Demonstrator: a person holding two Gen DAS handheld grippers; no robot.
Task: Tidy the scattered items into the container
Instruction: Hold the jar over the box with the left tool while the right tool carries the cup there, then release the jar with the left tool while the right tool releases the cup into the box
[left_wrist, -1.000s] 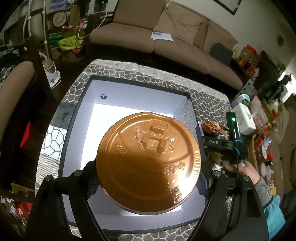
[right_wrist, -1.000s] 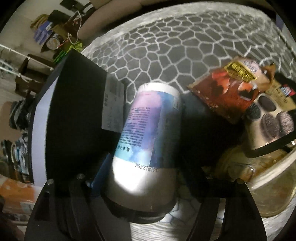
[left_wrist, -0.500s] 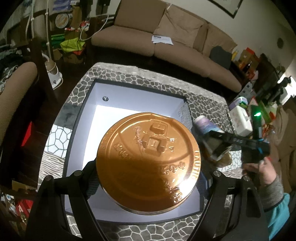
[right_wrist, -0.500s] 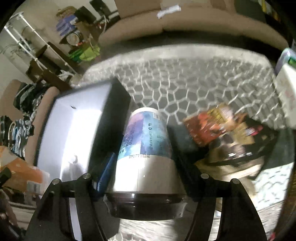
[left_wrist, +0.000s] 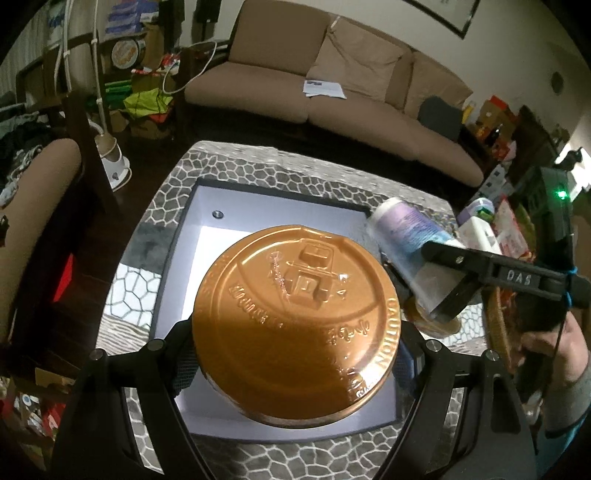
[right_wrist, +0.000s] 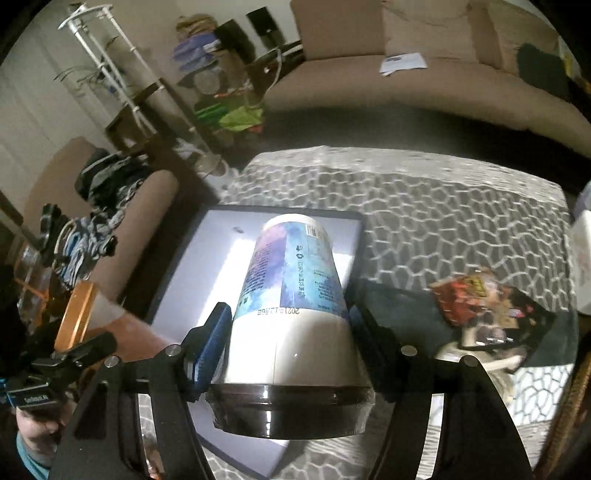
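Observation:
My left gripper (left_wrist: 295, 354) is shut on a cup with an orange lid (left_wrist: 295, 317), held above the white floor of the black-walled box (left_wrist: 273, 192). The lid hides the cup's body in the left wrist view; the right wrist view shows the cup (right_wrist: 85, 314) at the lower left. My right gripper (right_wrist: 288, 343) is shut on a white cup with a blue-purple label and a black lid (right_wrist: 291, 295), tilted in the air over the box's (right_wrist: 207, 266) right side. The left wrist view shows that cup (left_wrist: 406, 236) and the right gripper (left_wrist: 443, 280) by the box's right wall.
The box sits on a table with a grey honeycomb cloth (right_wrist: 443, 206). Snack packets (right_wrist: 476, 295) lie on a dark mat to the right. A white bottle (left_wrist: 480, 229) and a wicker basket (left_wrist: 495, 317) stand at the table's right edge. A sofa (left_wrist: 332, 103) is behind, a chair (left_wrist: 40, 206) at left.
My right gripper lifted the blue-labelled cup off the table beside the box and carried it up toward the box's opening. My left gripper rose a little with the orange-lidded cup.

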